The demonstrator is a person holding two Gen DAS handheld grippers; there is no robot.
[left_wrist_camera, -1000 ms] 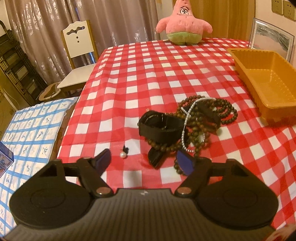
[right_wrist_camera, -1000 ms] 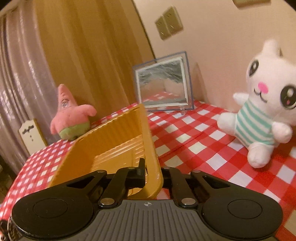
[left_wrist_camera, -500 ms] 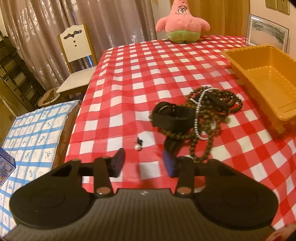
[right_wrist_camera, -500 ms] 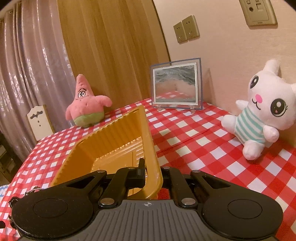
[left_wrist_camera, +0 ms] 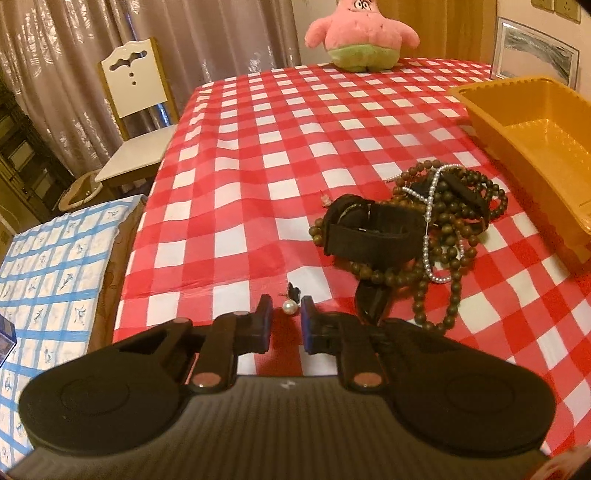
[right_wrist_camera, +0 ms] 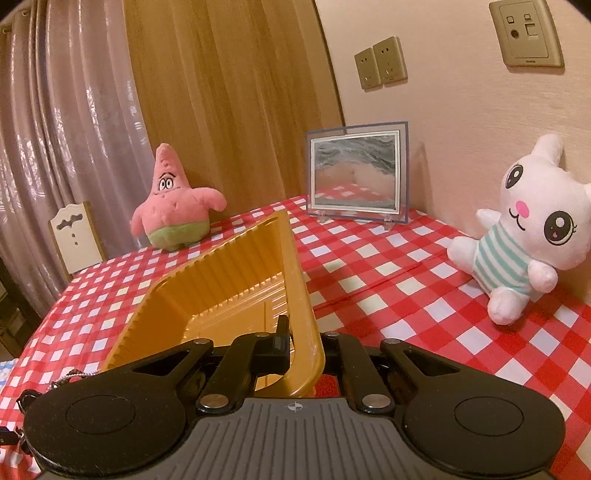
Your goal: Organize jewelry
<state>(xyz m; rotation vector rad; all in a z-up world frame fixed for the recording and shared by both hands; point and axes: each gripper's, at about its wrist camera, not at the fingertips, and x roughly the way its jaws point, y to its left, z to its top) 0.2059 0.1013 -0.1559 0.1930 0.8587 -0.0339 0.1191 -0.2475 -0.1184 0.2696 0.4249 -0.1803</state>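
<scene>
In your left wrist view, the far left shows a blue-and-white patterned cloth (left_wrist_camera: 48, 273) below the table edge, and behind it a white-backed wooden chair (left_wrist_camera: 138, 110) in front of the curtains. The table wears a red-and-white checked cloth (left_wrist_camera: 258, 155). Your left gripper (left_wrist_camera: 287, 314) is low over that cloth with its jaws closing; they are narrow now, and the small white pearl earring (left_wrist_camera: 290, 306) lies just at their tips, between them, with no pad visibly pressing on it yet. Its dark stud part sits just beyond the pearl. To the right lies the tangled pile: a black strap band (left_wrist_camera: 369, 230), a long string of brown wooden beads (left_wrist_camera: 450, 229) and a thin strand of small white pearls (left_wrist_camera: 428, 236) draped over them, all touching one another. At the far edge of the table sits a pink star-shaped plush toy (left_wrist_camera: 360, 33). At the right edge is the orange plastic tray (left_wrist_camera: 491, 122), near the pile but apart from it.

In your right wrist view, your right gripper (right_wrist_camera: 306, 350) is pinching the near wall of that orange tray, one finger inside and one outside. Right of the tray stand a framed sand picture (right_wrist_camera: 356, 173) against the wall and a white plush cat in a striped shirt (right_wrist_camera: 528, 229).
</scene>
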